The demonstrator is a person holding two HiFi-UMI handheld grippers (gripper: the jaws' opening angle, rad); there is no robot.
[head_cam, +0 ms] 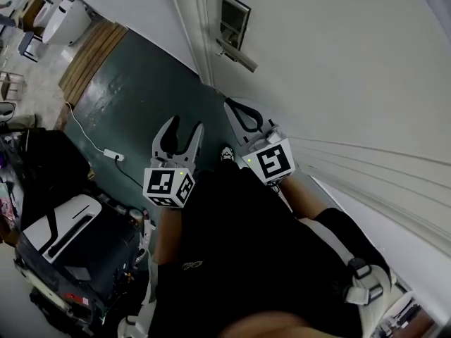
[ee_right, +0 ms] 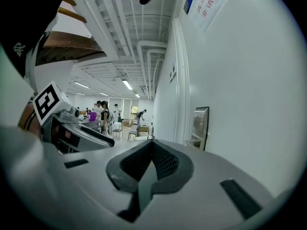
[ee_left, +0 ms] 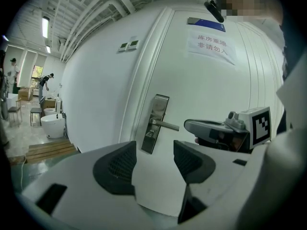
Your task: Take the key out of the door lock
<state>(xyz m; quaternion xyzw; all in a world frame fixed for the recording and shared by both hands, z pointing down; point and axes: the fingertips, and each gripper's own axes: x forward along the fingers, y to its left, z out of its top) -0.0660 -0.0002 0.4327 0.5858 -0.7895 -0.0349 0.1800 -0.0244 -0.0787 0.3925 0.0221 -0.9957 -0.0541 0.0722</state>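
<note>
The white door carries a silver lock plate (head_cam: 234,21) (ee_left: 155,123) (ee_right: 200,126) with a lever handle (head_cam: 237,55) (ee_left: 164,124). A small dark bit under the lever (ee_left: 149,134) could be the key, but it is too small to tell. My left gripper (head_cam: 181,134) (ee_left: 153,164) is open and empty, pointed at the plate from well short of it. To its right, my right gripper (head_cam: 239,111) (ee_right: 152,147) is shut with nothing visible between its jaws, also clear of the lock. It shows in the left gripper view (ee_left: 211,128).
A paper sign (ee_left: 211,43) hangs high on the door. On the dark green floor lie a white power strip with its cable (head_cam: 113,155), a wooden pallet (head_cam: 93,53) and a white toilet (head_cam: 67,16). A black-and-white case (head_cam: 67,234) stands at lower left. People stand far down the hall (ee_right: 103,113).
</note>
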